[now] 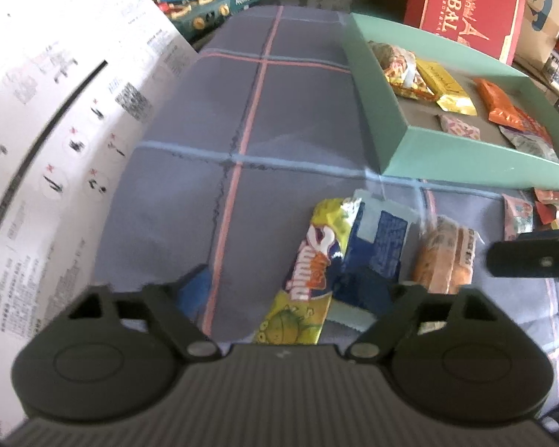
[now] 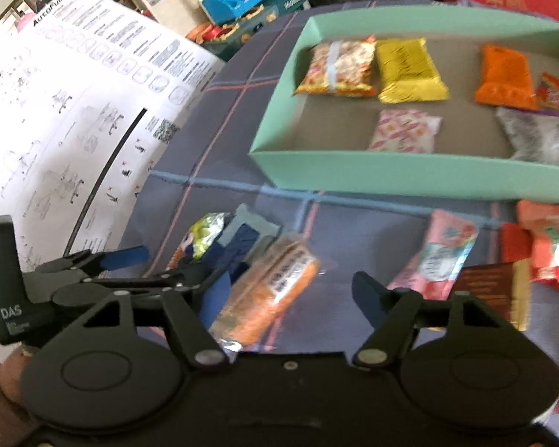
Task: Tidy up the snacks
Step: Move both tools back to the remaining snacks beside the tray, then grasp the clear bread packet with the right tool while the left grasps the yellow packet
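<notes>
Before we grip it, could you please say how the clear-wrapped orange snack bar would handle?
The clear-wrapped orange snack bar probably lifts stiffly, since it lies straight. Its glossy film looks slippery, and flat sides suggest it won't roll.

Shallow mint-green cardboard tray (image 2: 410, 177), grey-brown floor inside. In the tray: multicoloured speckled packet with pale band (image 2: 337, 67), glossy gold foil packet (image 2: 410, 70), bright orange packet (image 2: 505, 76), white packet with pink print (image 2: 404, 130), grey-silver packet (image 2: 536, 136). Under the tray: slate-blue cloth with pink and light-blue check lines (image 1: 249, 119). In front of the tray: yellow-green wrapper with cartoon print (image 1: 313, 268), navy-and-pale-blue packet (image 1: 376, 246), clear-wrapped orange snack with white label (image 2: 272, 290). Left of the tray: white printed sheet with black diagrams (image 1: 48, 111).
</notes>
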Available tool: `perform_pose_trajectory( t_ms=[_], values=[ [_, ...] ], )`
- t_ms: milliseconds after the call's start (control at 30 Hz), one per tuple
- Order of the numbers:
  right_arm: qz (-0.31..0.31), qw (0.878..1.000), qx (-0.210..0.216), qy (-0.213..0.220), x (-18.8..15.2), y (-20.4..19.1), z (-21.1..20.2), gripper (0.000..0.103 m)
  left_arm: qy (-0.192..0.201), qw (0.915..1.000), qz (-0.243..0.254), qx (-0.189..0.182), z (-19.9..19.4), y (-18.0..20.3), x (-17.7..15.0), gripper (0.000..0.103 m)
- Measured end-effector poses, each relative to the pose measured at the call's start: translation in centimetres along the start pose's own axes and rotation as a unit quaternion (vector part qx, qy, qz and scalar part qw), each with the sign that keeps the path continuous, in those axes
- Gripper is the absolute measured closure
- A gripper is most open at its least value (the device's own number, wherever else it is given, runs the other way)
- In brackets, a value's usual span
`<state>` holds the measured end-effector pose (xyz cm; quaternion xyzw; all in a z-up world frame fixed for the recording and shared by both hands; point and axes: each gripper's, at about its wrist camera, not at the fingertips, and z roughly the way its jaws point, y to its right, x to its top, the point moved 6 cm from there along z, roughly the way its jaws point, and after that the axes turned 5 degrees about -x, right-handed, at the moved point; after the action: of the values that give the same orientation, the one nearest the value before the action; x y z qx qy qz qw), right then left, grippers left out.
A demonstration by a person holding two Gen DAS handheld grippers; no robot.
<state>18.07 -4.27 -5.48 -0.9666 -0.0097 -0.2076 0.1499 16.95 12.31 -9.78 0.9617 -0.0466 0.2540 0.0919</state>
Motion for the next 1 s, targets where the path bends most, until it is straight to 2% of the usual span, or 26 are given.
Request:
perform_pose_trajectory(
  t_ms=[33,67,100,133,233,367,500,567,800,900,1000],
  values=[
    [0.001,1.0,-0.001,-0.004,0.0,-0.4,0.5,0.034,0.003,0.9999,-0.002,-0.012,0.0,0.0,0.0,0.036],
    [0.002,1.0,-0.004,-0.008,0.1,-0.7,0.9,0.04,0.005,0.9998,0.0,-0.02,-0.1,0.2,0.1,0.047],
    [0.005,1.0,-0.006,-0.011,0.1,-0.9,1.3,0.047,0.008,0.9996,0.003,-0.027,-0.2,0.4,0.2,0.051],
    [0.009,1.0,-0.008,-0.015,0.0,-1.2,1.9,0.049,0.01,0.9994,0.006,-0.033,-0.2,0.6,0.3,0.056],
    [0.03,0.999,-0.01,-0.027,0.0,-1.2,3.1,0.055,0.01,0.9989,0.015,-0.042,0.1,1.5,0.5,0.057],
    [0.034,0.999,-0.015,-0.027,-0.1,-1.3,3.8,0.055,0.011,0.9972,0.018,-0.071,0.2,2.5,0.4,0.069],
    [0.04,0.999,-0.01,-0.028,0.0,-0.9,3.8,0.055,0.012,0.9963,0.003,-0.085,0.4,2.5,0.3,0.071],
    [0.034,0.999,-0.011,-0.024,0.1,-0.9,3.7,0.06,0.012,0.9957,-0.002,-0.092,0.4,2.7,0.2,0.075],
    [0.003,0.999,-0.031,-0.014,-0.6,0.8,2.2,0.063,-0.007,0.9928,0.022,-0.118,0.7,5.6,-1.0,0.074],
    [-0.006,0.999,-0.042,-0.007,-1.0,2.4,1.2,0.063,-0.009,0.993,0.021,-0.116,0.6,6.0,-1.1,0.074],
    [-0.015,0.998,-0.057,-0.004,-1.3,3.8,0.3,0.063,0.0,0.9943,-0.007,-0.107,0.2,4.7,-0.4,0.074]
  ],
)
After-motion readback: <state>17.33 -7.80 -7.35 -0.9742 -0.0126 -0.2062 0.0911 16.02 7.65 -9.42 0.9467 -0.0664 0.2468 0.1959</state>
